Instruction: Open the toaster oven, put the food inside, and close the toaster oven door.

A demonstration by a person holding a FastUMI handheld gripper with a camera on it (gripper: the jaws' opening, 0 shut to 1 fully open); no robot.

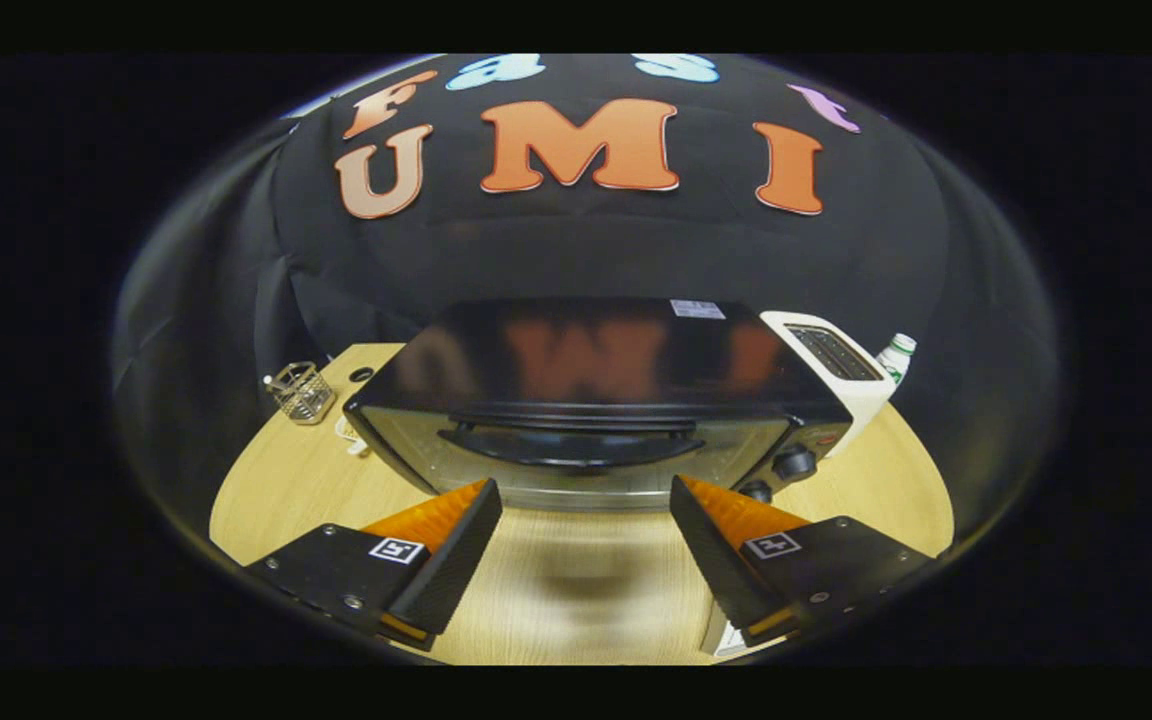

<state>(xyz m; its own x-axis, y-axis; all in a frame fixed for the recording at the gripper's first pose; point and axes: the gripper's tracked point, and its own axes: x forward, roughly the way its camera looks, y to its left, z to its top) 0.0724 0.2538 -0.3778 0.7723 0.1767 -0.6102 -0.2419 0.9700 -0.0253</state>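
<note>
Beyond spread, empty claw point(586, 520): toaster oven point(596, 410), door shut, interior hidden; food unseen.

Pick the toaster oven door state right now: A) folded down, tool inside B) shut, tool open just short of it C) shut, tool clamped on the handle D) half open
B: the toaster oven door handle sits flat against the front, and the tool hangs open ahead of it, holding nothing.
</note>
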